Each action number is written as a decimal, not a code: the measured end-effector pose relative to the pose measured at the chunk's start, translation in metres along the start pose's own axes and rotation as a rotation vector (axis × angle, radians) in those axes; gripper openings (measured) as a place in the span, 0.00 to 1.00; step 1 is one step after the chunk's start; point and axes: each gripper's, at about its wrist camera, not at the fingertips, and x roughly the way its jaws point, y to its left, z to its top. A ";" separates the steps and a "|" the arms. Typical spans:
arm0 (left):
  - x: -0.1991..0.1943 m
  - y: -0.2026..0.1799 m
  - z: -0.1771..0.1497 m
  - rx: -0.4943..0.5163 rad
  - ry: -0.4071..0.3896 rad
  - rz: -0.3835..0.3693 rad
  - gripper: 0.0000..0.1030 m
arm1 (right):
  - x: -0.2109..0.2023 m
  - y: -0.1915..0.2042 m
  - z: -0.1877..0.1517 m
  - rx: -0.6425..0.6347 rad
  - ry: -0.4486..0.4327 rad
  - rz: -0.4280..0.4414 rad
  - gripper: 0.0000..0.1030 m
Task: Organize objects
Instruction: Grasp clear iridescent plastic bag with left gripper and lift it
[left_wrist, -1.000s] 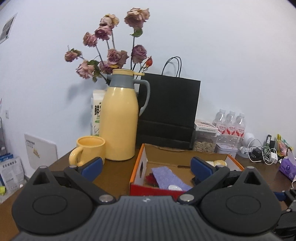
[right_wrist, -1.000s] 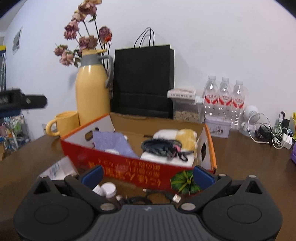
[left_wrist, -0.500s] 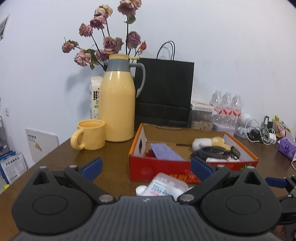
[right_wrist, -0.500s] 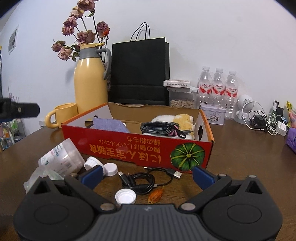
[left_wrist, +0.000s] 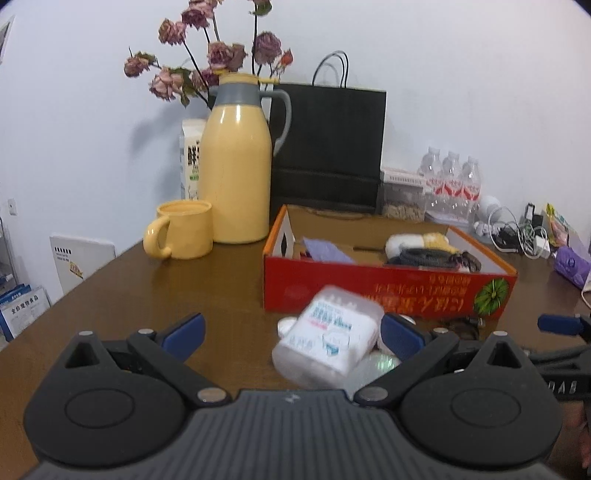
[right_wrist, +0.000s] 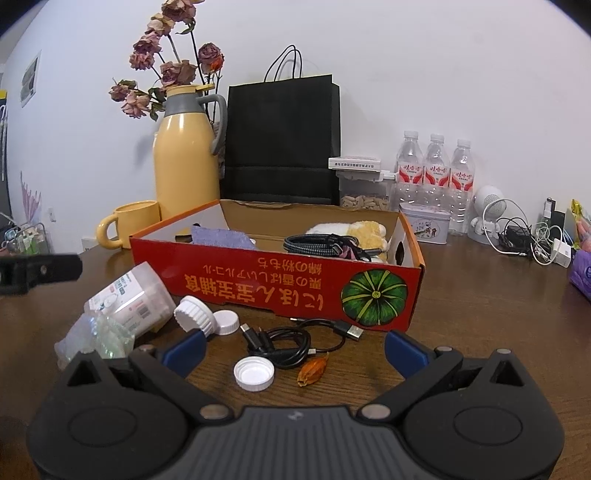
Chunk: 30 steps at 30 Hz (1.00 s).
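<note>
both grippers (left_wrist: 291, 332) (right_wrist: 295, 347) gape wide, empty; red box (right_wrist: 280, 284) shows upside-down orange lettering; jar (left_wrist: 332, 332) label blurred, perhaps unreadable.

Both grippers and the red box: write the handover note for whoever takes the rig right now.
Left gripper: open, empty, facing the clear plastic jar lying on its side.
Right gripper: open, empty, over the loose black USB cable.
In the red box: purple cloth, braided cable, plush toy.
On the table in front of the box: the jar, a crumpled clear bottle, three white caps, the USB cable, a small orange scrap.
Left to do, probably: put these in the box.
</note>
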 end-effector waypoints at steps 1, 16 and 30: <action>0.001 0.000 -0.003 0.002 0.009 -0.005 1.00 | 0.000 0.000 -0.001 -0.003 0.001 -0.001 1.00; 0.037 -0.028 -0.025 -0.028 0.177 -0.061 1.00 | 0.004 -0.001 -0.007 -0.010 0.054 -0.031 1.00; 0.037 -0.041 -0.033 -0.034 0.222 -0.082 0.51 | 0.006 0.001 -0.007 -0.010 0.065 -0.028 1.00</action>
